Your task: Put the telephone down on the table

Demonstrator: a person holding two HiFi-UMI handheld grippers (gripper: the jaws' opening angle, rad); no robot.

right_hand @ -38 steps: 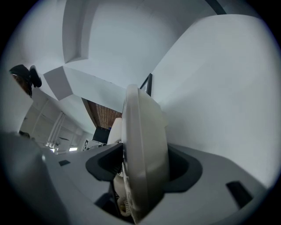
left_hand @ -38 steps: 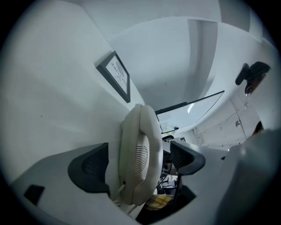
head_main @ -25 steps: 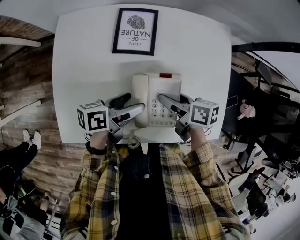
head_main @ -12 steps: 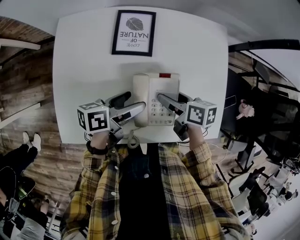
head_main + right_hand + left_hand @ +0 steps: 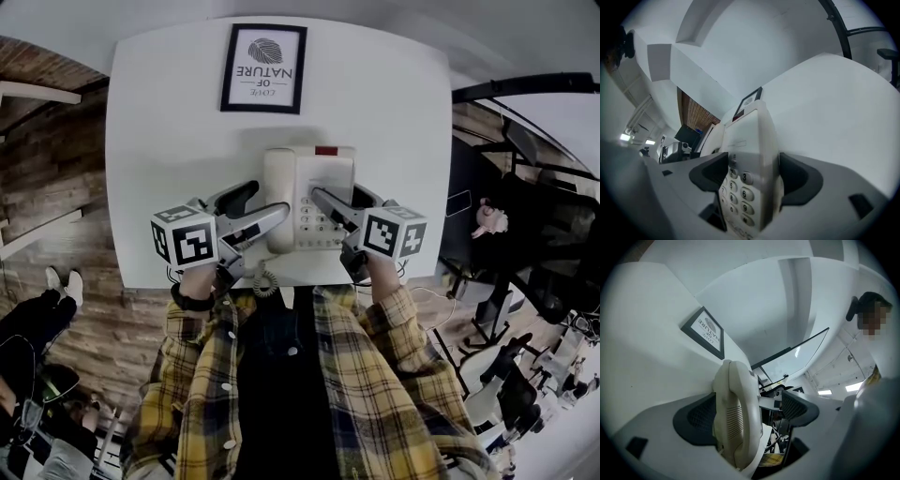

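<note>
The cream telephone [image 5: 325, 176] is lying flat on the white desk [image 5: 169, 122], close to the middle of its near edge, with its coiled cord [image 5: 267, 281] hanging over that edge. I am holding my left gripper [image 5: 270, 200] spread around the handset [image 5: 736, 413]: one pad is sitting against it and the other is standing clear. My right gripper [image 5: 337, 194] is straddling the keypad [image 5: 740, 187] side, its jaws gaping wide and lying just beside the casing. A framed print [image 5: 263, 56] is lying at the far edge of the desk, well apart from the telephone
</note>
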